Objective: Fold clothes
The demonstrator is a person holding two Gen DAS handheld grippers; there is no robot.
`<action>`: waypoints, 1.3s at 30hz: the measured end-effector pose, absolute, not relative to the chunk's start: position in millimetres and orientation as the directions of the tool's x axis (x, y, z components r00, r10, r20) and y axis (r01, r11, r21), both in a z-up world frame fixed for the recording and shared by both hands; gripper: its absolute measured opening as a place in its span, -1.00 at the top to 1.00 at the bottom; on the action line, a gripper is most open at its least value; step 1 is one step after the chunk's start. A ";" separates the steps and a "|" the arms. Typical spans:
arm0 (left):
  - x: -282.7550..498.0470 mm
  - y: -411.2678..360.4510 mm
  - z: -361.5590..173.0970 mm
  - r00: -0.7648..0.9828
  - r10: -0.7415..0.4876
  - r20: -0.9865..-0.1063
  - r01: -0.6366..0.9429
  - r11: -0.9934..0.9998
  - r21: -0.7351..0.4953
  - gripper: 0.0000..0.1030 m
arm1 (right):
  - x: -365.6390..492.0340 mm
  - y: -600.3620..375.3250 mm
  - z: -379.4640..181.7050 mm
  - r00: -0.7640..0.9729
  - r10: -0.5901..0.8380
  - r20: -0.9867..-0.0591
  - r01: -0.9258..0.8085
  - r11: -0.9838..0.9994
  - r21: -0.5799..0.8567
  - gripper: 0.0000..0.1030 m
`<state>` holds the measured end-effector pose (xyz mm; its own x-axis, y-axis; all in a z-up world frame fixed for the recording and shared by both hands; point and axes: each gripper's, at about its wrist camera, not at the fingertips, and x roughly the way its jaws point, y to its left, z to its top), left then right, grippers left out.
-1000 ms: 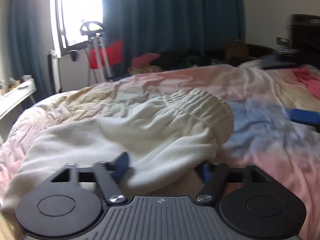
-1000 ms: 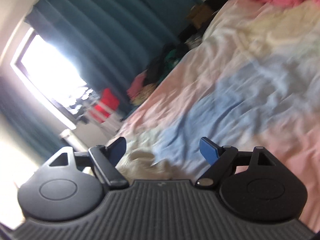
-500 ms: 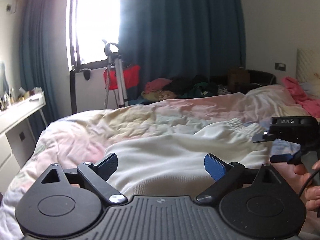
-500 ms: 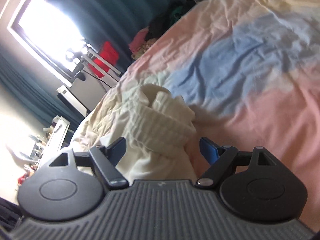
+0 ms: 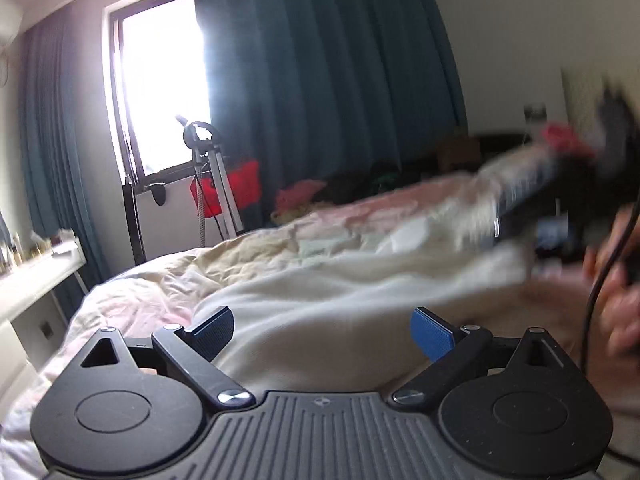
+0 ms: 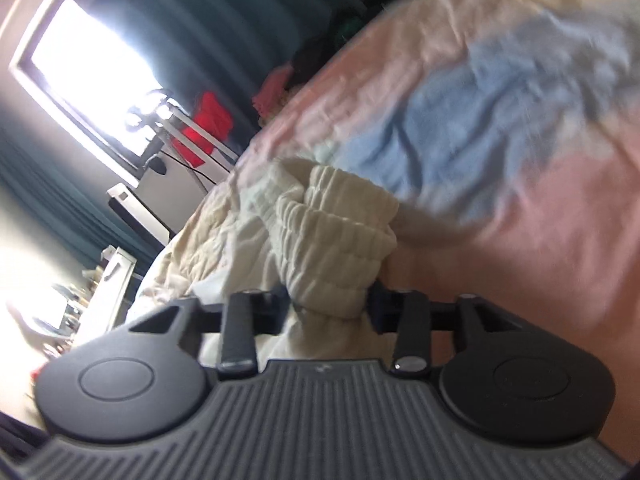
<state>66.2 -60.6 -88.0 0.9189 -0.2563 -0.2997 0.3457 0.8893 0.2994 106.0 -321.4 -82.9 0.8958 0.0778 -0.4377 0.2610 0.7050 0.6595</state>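
Cream garment [image 5: 340,312] lies spread on the quilt [image 5: 152,280] in the left view; half a second ago it sat the same way, but the left gripper [image 5: 322,330] now stands wider, fingers released, touching nothing. One tripod [image 5: 212,184] and one window [image 5: 160,92] show. The right gripper [image 5: 532,208] is blurred here.

In the right view, the right gripper [image 6: 326,306], open before, is closing, its fingers pinching one ribbed cuff [image 6: 332,240] of the garment. One quilt, with one blue patch [image 6: 480,112].
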 end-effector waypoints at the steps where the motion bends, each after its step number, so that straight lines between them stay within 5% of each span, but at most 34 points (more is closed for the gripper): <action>1: 67.8 -64.9 -93.1 0.918 -0.253 -0.304 0.350 0.879 0.324 -0.85 | 104.7 -318.7 -76.4 0.907 0.078 -0.413 0.235 0.721 0.652 0.35; 8: 77.4 -78.3 -117.7 0.967 -0.033 -0.253 0.167 0.831 0.530 -0.87 | 88.1 -315.0 -43.3 0.960 0.146 -0.237 0.074 0.688 0.722 0.41; 12: 97.0 -50.7 -108.5 0.946 0.151 -0.287 -0.011 0.899 0.438 -0.89 | 79.8 -314.0 -36.4 0.967 0.126 -0.221 0.068 0.710 0.701 0.41; 15: 100.0 -30.2 -100.3 0.930 0.197 -0.311 -0.082 0.934 0.347 -0.97 | 81.1 -316.4 -47.2 0.949 0.102 -0.300 0.143 0.706 0.694 0.41; 21: 87.3 -13.0 -96.3 0.898 0.199 -0.393 -0.110 0.965 0.239 -0.97 | 86.2 -325.8 -86.2 0.873 0.069 -0.484 0.315 0.678 0.665 0.21; 26: 88.6 16.2 -104.1 0.835 0.161 -0.526 -0.138 0.987 0.083 -1.00 | 80.9 -335.4 -107.6 0.855 0.078 -0.513 0.367 0.608 0.704 -0.53; 33: 93.7 51.7 -116.8 0.744 0.078 -0.663 -0.213 0.969 -0.124 -1.00 | 81.1 -348.9 -141.0 0.847 0.211 -0.488 0.367 0.433 0.823 -0.52; 39: 92.0 57.7 -115.7 0.734 0.066 -0.676 -0.225 0.963 -0.150 -1.00 | 93.5 -336.3 -141.3 0.824 0.299 -0.481 0.312 0.468 0.826 -0.60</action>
